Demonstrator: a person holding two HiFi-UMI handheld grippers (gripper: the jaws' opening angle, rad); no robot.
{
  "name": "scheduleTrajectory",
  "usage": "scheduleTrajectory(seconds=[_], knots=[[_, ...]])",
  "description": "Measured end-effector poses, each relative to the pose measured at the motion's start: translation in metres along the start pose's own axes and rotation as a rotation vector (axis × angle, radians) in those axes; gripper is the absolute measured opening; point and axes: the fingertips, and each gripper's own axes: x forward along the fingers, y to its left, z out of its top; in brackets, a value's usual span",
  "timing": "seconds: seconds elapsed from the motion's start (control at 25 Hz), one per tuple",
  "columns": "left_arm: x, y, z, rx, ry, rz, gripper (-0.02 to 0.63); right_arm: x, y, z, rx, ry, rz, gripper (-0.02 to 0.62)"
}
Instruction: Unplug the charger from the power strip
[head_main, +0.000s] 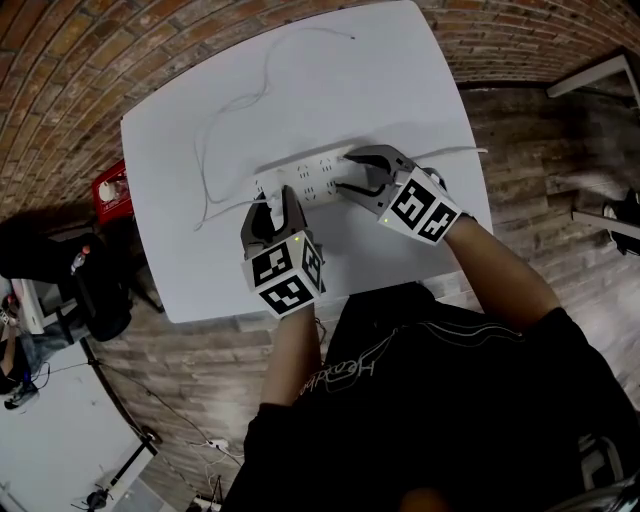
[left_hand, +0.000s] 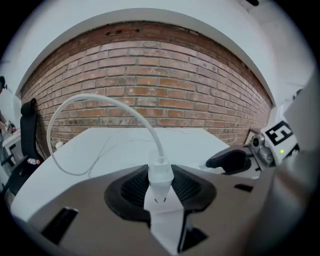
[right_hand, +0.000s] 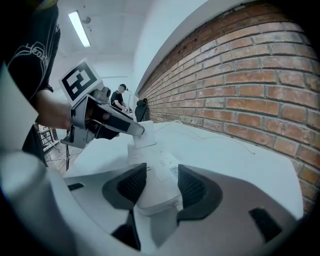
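A white power strip (head_main: 312, 180) lies across the middle of the white table (head_main: 200, 250). A white charger (left_hand: 161, 175) stands on its left end, and its cable (left_hand: 100, 102) arches up and to the left. My left gripper (head_main: 275, 203) is shut on the charger, with ribbed pads (left_hand: 134, 189) against both its sides. The right gripper view shows the same grip on the charger (right_hand: 142, 136) from the far end. My right gripper (head_main: 352, 172) is shut on the strip's other end, and the strip (right_hand: 157, 175) sits between its pads (right_hand: 193, 186).
A thin cable (head_main: 262, 85) trails over the far part of the table. A red crate (head_main: 113, 190) and a black chair (head_main: 95, 285) stand left of the table, white shelves (head_main: 600, 75) at right. A brick wall (left_hand: 150, 85) runs behind the table.
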Motion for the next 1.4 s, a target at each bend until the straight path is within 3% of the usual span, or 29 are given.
scheduleTrajectory(seconds=[0.12,0.2,0.44,0.52,0.64,0.72,0.92,1.0,1.24,1.32,1.4], knots=[[-0.003,-0.005,0.003,0.088,-0.013,0.024,0.137,0.0,0.0,0.0,0.003,-0.004,0.003,0.173],[-0.004,-0.007,0.003,0.098,-0.014,0.017,0.138,-0.001,0.0,0.001,-0.003,-0.011,0.001,0.173],[-0.003,0.001,-0.002,-0.063,0.017,-0.038,0.137,-0.001,0.001,0.001,-0.016,-0.013,-0.008,0.173],[-0.004,0.0,-0.001,-0.02,0.011,-0.023,0.137,-0.001,0.001,0.0,-0.015,-0.012,-0.006,0.173],[-0.006,-0.005,0.002,0.109,-0.005,0.017,0.138,-0.001,0.001,0.001,-0.013,-0.016,-0.004,0.173],[-0.006,-0.006,0.002,0.132,-0.003,0.02,0.14,-0.001,0.001,0.001,-0.015,-0.018,-0.005,0.173],[-0.004,0.0,0.0,-0.045,0.027,-0.037,0.137,0.0,0.001,0.001,-0.016,-0.013,-0.006,0.173],[-0.004,0.001,0.0,-0.061,0.032,-0.04,0.137,0.0,0.001,0.001,-0.017,-0.012,-0.006,0.173],[-0.009,-0.009,0.007,0.157,-0.001,0.031,0.138,-0.001,0.0,0.001,-0.006,-0.019,0.002,0.173],[-0.008,-0.009,0.006,0.124,0.004,0.016,0.138,-0.001,0.0,0.002,-0.007,-0.02,0.001,0.173],[-0.007,-0.004,0.003,0.002,0.019,-0.023,0.136,-0.002,0.001,0.001,-0.016,-0.02,-0.006,0.173]])
